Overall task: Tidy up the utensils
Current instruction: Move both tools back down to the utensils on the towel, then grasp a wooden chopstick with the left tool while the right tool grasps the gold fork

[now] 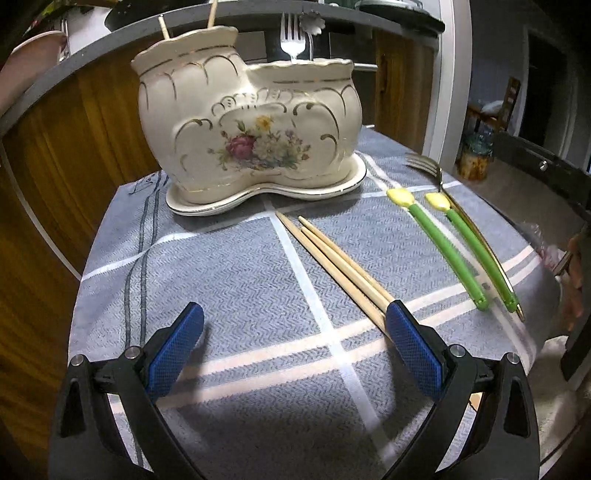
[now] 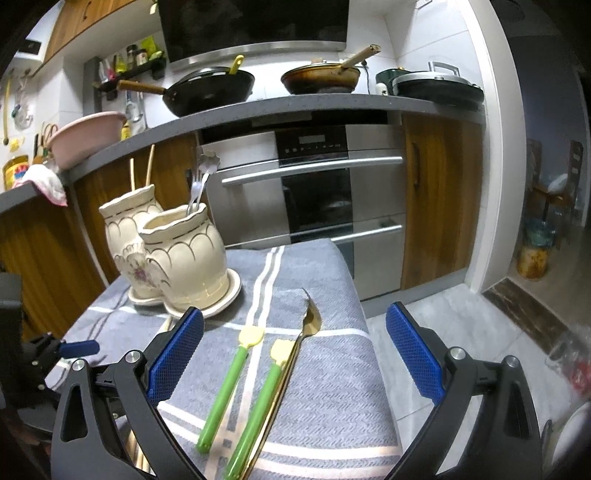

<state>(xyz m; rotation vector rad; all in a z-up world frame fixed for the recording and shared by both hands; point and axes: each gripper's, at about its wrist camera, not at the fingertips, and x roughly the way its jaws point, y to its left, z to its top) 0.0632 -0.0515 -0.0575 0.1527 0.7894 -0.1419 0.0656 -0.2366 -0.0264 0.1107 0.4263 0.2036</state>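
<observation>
A cream floral ceramic utensil holder (image 1: pixel 247 133) with two compartments stands on a grey checked cloth (image 1: pixel 240 280); it also shows in the right wrist view (image 2: pixel 173 258). Its taller compartment holds two wooden chopsticks (image 1: pixel 164 27), the lower one a silver fork (image 1: pixel 292 38). Three wooden chopsticks (image 1: pixel 332 266) lie on the cloth, their near ends beside my left gripper's right finger. Two green-handled utensils (image 1: pixel 443 251) and a gold fork (image 1: pixel 428 166) lie to the right. My left gripper (image 1: pixel 295 321) is open and empty. My right gripper (image 2: pixel 295 328) is open above the green utensils (image 2: pixel 225 387) and gold fork (image 2: pixel 310 321).
A counter with woks (image 2: pixel 210 88) and a pink basin (image 2: pixel 85 136) runs behind, with an oven (image 2: pixel 314 192) below it. The cloth's right edge (image 2: pixel 365 321) drops to a tiled floor. The left gripper shows at the left of the right wrist view (image 2: pixel 74 349).
</observation>
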